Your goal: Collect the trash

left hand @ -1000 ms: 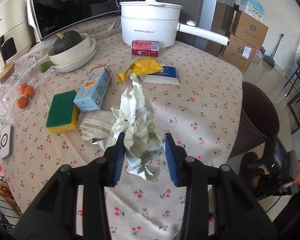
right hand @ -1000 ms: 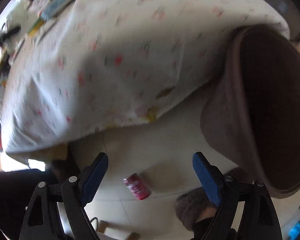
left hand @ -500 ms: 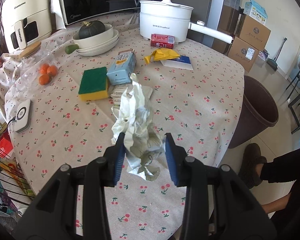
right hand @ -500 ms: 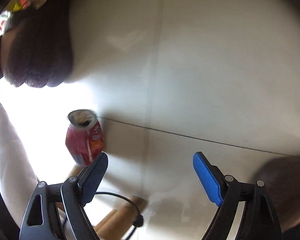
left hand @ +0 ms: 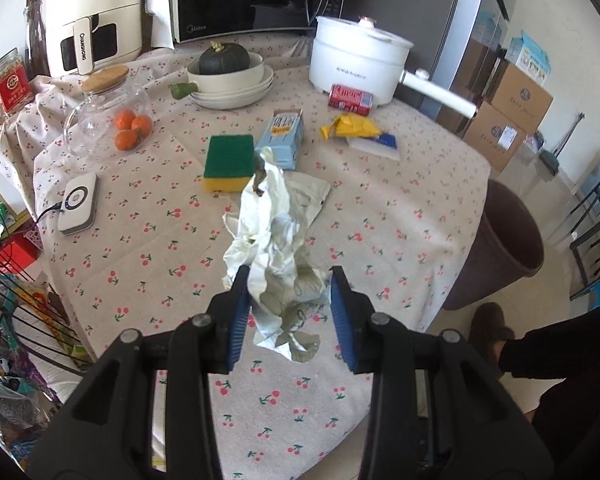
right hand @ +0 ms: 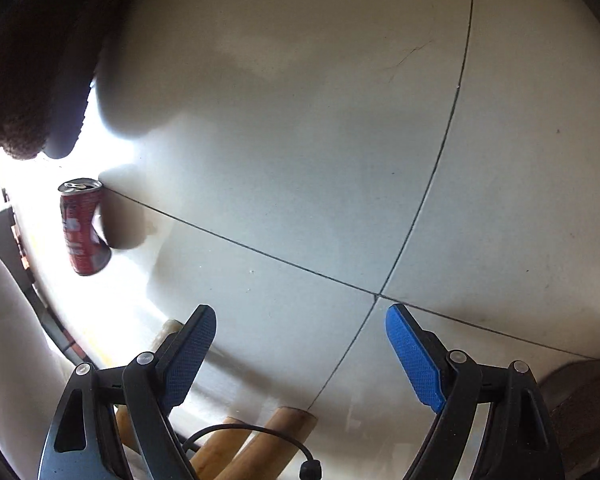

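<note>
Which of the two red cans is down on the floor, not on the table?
The red can on the floor tiles, left of the open right gripper. The other red can lies on the tablecloth against the white pot.

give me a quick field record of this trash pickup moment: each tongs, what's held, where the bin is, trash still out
left tongs: shut on crumpled white wrapper, held above the table
right tongs: open, empty, pointing down at the tiled floor
bin: brown, on the floor by the table's right edge
trash on floor: red can, left of the right tongs, not between them
trash on table: second red can, blue carton, yellow wrapper
</note>
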Demonstrator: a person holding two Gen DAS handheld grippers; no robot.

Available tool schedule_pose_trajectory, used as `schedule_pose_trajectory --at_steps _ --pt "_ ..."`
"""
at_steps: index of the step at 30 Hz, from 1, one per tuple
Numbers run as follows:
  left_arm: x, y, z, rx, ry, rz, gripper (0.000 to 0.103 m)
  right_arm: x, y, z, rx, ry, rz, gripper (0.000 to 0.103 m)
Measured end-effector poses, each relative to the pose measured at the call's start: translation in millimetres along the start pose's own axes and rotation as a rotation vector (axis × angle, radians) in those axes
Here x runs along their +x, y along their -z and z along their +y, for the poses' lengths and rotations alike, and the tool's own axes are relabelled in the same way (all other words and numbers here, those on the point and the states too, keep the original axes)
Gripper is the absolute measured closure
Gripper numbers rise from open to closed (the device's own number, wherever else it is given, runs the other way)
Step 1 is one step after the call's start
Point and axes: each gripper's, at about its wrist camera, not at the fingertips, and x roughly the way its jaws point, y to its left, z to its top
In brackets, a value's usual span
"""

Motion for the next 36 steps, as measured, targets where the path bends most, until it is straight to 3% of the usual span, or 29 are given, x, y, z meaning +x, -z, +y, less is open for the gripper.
schedule_pose_trajectory --at_steps 5,13,19,22,28,33,36 --pt "12 23 -5 0.058 -0.003 0.069 0.063 -7 -14 16 -0.066 -0.047 -0.028 0.015" --pt "16 25 9 -0.004 0.027 0.078 0.063 3 -34 54 -0.213 -0.041 -0.02 0.015" --pt "24 20 11 -0.041 0.053 0.088 0.063 12 -66 98 -0.242 -0.19 -0.02 0.015" --pt "32 19 11 -0.042 0.065 0.09 0.063 16 -73 118 -0.289 -0.214 -0.018 0.015" --pt "41 31 22 -0.074 0.097 0.102 0.063 21 -85 141 -0.216 -0.359 -0.011 0.015" --pt "27 58 29 -0.09 0.082 0.105 0.063 44 -83 181 -0.176 -0.408 0.017 0.015" --pt "19 75 36 -0.113 0.063 0.102 0.063 53 -78 205 -0.173 -0.386 -0.002 0.015"
